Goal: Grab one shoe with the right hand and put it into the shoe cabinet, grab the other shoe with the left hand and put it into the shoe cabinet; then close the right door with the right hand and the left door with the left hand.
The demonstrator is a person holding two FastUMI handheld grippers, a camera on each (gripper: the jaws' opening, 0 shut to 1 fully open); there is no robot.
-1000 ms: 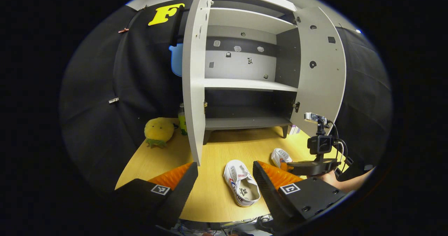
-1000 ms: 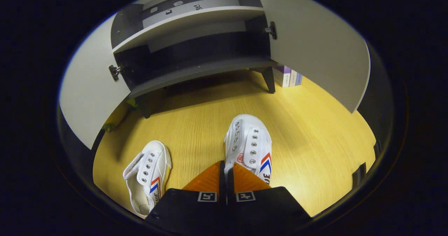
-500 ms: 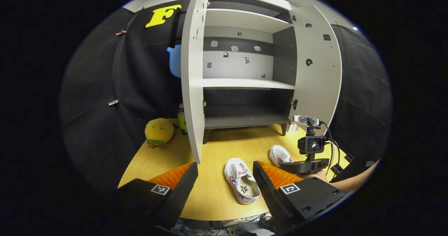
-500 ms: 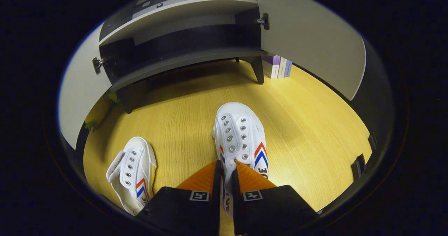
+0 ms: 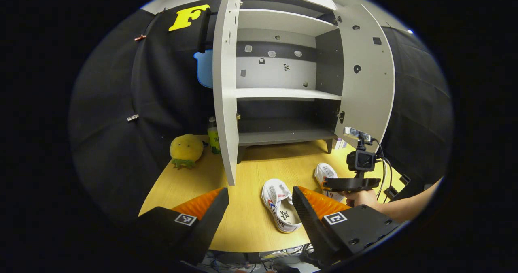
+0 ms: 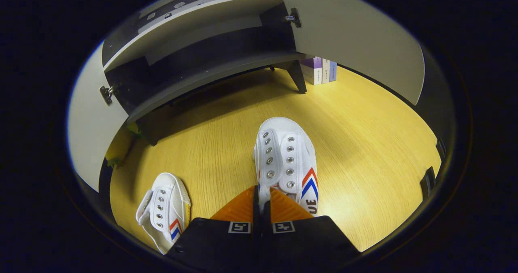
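Two white canvas shoes with red and blue chevrons lie on the yellow wooden table. My right gripper [image 6: 262, 193] is shut on the tongue edge of the right-hand shoe [image 6: 288, 159], whose toe points at the cabinet. In the left gripper view this gripper [image 5: 351, 182] sits on that shoe [image 5: 325, 171], held by a hand. The other shoe [image 5: 279, 204] [image 6: 164, 213] lies ahead of my open left gripper [image 5: 260, 192], with nothing between its fingers. The grey shoe cabinet [image 5: 283, 94] stands with its left door [image 5: 224, 86] and right door [image 5: 366, 74] open; its bottom shelf [image 6: 210, 76] is bare.
A yellow plush toy [image 5: 185, 149] and a green bottle [image 5: 213, 137] sit left of the cabinet behind the left door. Some books [image 6: 321, 71] stand by the cabinet's right leg. The table's near edge [image 5: 259, 248] runs just ahead of my left fingers.
The right gripper's fingers, slightly apart half a second ago, have pressed tight on the shoe's tongue. In the left gripper view that gripper and its shoe have crept toward the cabinet.
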